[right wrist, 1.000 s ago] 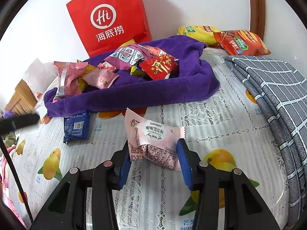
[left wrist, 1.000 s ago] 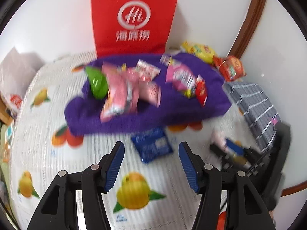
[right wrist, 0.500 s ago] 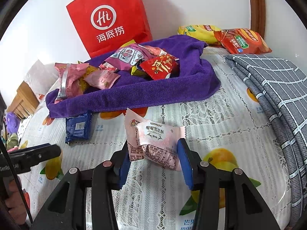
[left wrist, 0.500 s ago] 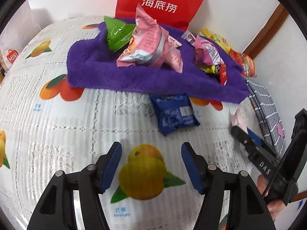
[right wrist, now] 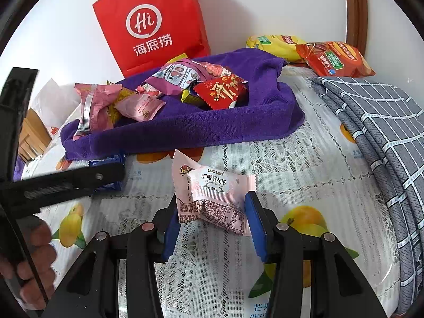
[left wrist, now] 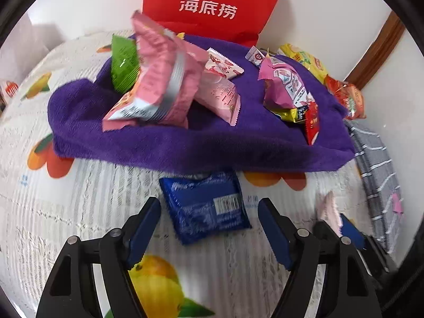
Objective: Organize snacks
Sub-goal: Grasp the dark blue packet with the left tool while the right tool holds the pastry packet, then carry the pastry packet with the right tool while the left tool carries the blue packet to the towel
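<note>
A blue snack packet point(left wrist: 206, 206) lies flat on the fruit-print sheet, just in front of a purple towel point(left wrist: 185, 143) that carries several pink, green and red snack packets. My left gripper point(left wrist: 209, 212) hovers over the blue packet. Its jaws are opening; the packet lies between the fingertips and the pads do not touch it. In the right wrist view the left gripper's fingers point(right wrist: 106, 175) cover most of the blue packet point(right wrist: 106, 163). My right gripper point(right wrist: 212, 212) is shut on a pale pink packet point(right wrist: 212, 193), held just above the sheet.
A red paper bag point(right wrist: 153, 26) stands against the wall behind the towel point(right wrist: 212, 129). Yellow point(right wrist: 275, 45) and orange point(right wrist: 334, 58) chip bags lie at the back right. A folded grey checked cloth point(right wrist: 376, 122) covers the right side. A hand point(right wrist: 29, 259) grips the left tool.
My left gripper has come down and closer to the blue packet, and its jaws have spread wider. The right gripper has stayed put with the pink packet.
</note>
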The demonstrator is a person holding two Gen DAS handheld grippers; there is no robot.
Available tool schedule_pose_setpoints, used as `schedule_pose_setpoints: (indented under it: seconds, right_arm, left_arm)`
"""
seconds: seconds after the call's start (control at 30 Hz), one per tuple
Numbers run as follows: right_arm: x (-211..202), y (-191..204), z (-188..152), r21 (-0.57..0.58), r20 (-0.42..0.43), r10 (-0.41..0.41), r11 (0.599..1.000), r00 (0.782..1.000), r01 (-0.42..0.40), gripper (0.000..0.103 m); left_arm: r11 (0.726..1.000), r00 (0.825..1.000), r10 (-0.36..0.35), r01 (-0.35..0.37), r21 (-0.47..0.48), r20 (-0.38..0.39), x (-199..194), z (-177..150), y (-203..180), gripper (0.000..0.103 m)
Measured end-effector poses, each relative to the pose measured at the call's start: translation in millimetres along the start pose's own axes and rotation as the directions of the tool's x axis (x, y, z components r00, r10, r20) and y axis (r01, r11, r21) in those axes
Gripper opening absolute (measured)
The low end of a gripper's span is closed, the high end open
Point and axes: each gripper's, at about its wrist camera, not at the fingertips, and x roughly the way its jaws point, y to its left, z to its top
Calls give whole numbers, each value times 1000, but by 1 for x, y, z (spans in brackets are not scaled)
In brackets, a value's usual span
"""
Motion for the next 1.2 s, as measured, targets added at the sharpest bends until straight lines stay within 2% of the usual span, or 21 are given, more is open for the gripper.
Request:
schedule_pose_setpoints:
  seconds: [0.1,0.2,0.3,0.43,0.53,0.57,0.7,1.0,1.13,1.2]
  right_arm:
    - [0,-2,0,8,1,10,1000,1000,-10,47]
    - [0,-3,0,15,3,18,1000,1000,-18,47]
    - [-1,-5,0,25,6,30,999,1000,-30,47]
    - [-1,-5,0,31,7,35,999,999,-36,47]
    - [-1,-4,0,28,7,32,999,999,-32,47]
    - [-1,-4,0,27,6,30,999,1000,-31,47]
    - [0,-4,0,30,7,33,999,999,-33,47]
    - [-3,-4,0,42,19,40,998,999,-41,41]
    - [-9,8,-1,2,37,-27,1000,999,27,38]
    - [-15,12,2,-7,44,-30,1000,999,30,37]
  left_arm:
    - [995,997,78,-79,55,23,5,-2,-13,74]
    - [987,989,141,-144,69,44,10,-3,-22,74]
    - [984,985,156,-161,73,71,8,-3,-23,61]
    - [987,988,139,-144,71,65,2,-4,-12,45]
    - [995,996,77,-79,58,40,-7,-10,-1,43]
    - [997,998,60,-62,55,33,-10,-12,3,32]
    - [999,1000,6,-6,50,15,-22,-23,13,30]
    - [998,997,-42,39,49,63,-65,-35,33,30]
    - [997,994,-72,69,36,81,-81,-28,38,30]
    - [996,992,-81,78,36,96,-89,-25,39,30]
